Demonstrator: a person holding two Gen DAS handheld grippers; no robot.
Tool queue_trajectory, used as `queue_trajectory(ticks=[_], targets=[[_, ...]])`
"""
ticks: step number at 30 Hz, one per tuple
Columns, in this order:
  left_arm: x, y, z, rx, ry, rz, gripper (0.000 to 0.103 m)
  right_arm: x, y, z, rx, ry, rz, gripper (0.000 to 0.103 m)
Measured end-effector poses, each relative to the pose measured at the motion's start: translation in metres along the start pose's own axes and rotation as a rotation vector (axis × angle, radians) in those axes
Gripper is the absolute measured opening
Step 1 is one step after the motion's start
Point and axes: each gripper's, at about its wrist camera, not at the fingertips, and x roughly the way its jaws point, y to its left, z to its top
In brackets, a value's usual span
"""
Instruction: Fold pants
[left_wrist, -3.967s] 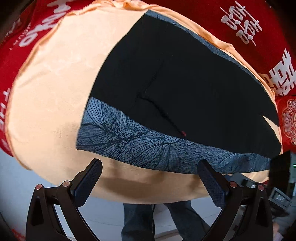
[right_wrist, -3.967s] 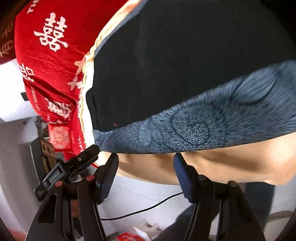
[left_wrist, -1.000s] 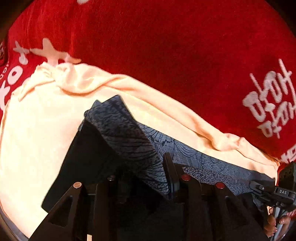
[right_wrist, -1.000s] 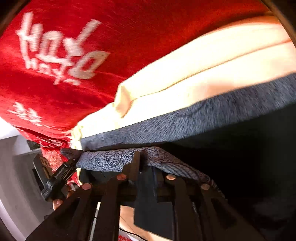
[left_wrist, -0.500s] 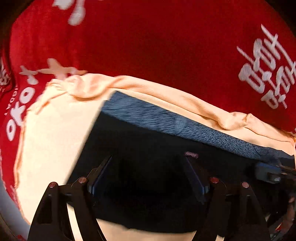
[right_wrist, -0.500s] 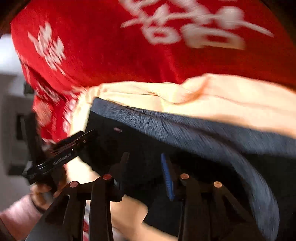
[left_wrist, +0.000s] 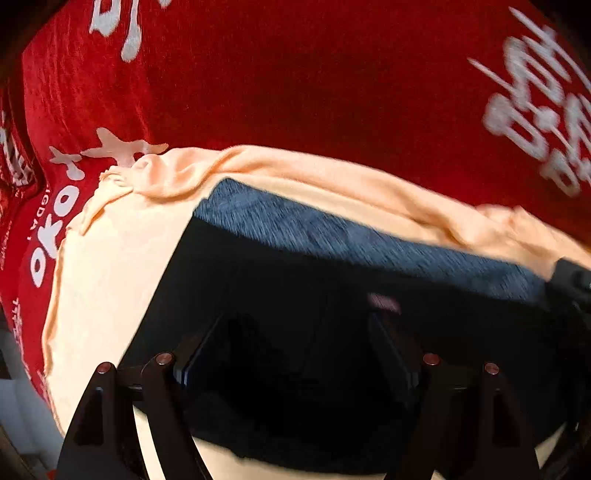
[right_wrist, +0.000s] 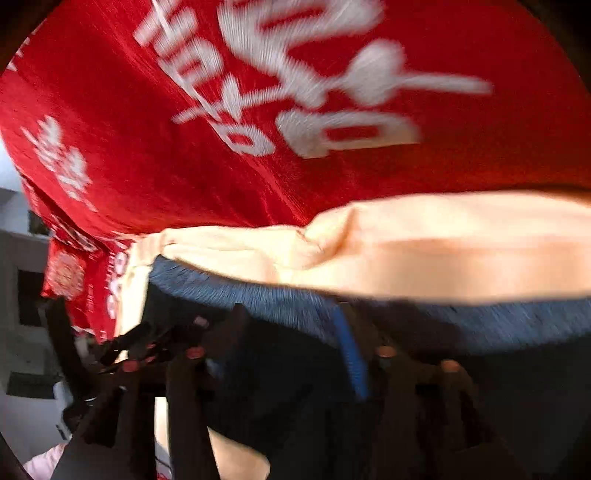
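The black pants (left_wrist: 295, 295) lie folded on a peach cloth (left_wrist: 110, 277), with their blue-grey patterned band (left_wrist: 332, 229) along the far edge. My left gripper (left_wrist: 299, 343) hovers over the black fabric with fingers wide apart and nothing between them. In the blurred right wrist view the pants (right_wrist: 480, 387) fill the lower half, with the band (right_wrist: 258, 299) above. My right gripper (right_wrist: 295, 339) is open over the pants, its fingers spread. The left gripper (right_wrist: 147, 343) shows at the left of that view.
A red cloth with white lettering (left_wrist: 295, 74) covers the surface beyond the peach cloth (right_wrist: 443, 251). The right gripper (left_wrist: 572, 288) shows at the right edge of the left wrist view. A white floor and dark furniture (right_wrist: 22, 295) lie off to the left.
Both grippers held the folded-over band edge one second ago. They have opened and let it go, and the pants now lie flat in a fold. Both grippers are drawing back.
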Motion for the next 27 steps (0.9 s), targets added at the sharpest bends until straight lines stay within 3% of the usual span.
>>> queue_trajectory(ticks=[5, 11, 16, 24, 27], targets=[[-0.026, -0.026, -0.041, 0.068, 0.048, -0.025, 0.079, -0.057, -0.023, -0.052, 0.061, -0.019, 0.046, 0.057], [-0.051, -0.072, -0.085, 0.164, 0.099, -0.093, 0.079, -0.121, -0.063, -0.121, 0.141, -0.063, -0.018, 0.057], [-0.068, -0.116, -0.112, 0.303, 0.077, -0.150, 0.079, -0.165, -0.081, -0.189, 0.226, -0.121, -0.030, 0.058], [-0.103, -0.179, -0.157, 0.438, 0.047, -0.317, 0.079, -0.174, -0.129, -0.315, 0.459, -0.130, -0.177, 0.060], [-0.115, -0.199, -0.170, 0.479, 0.046, -0.380, 0.079, -0.165, -0.146, -0.355, 0.530, -0.109, -0.187, 0.060]])
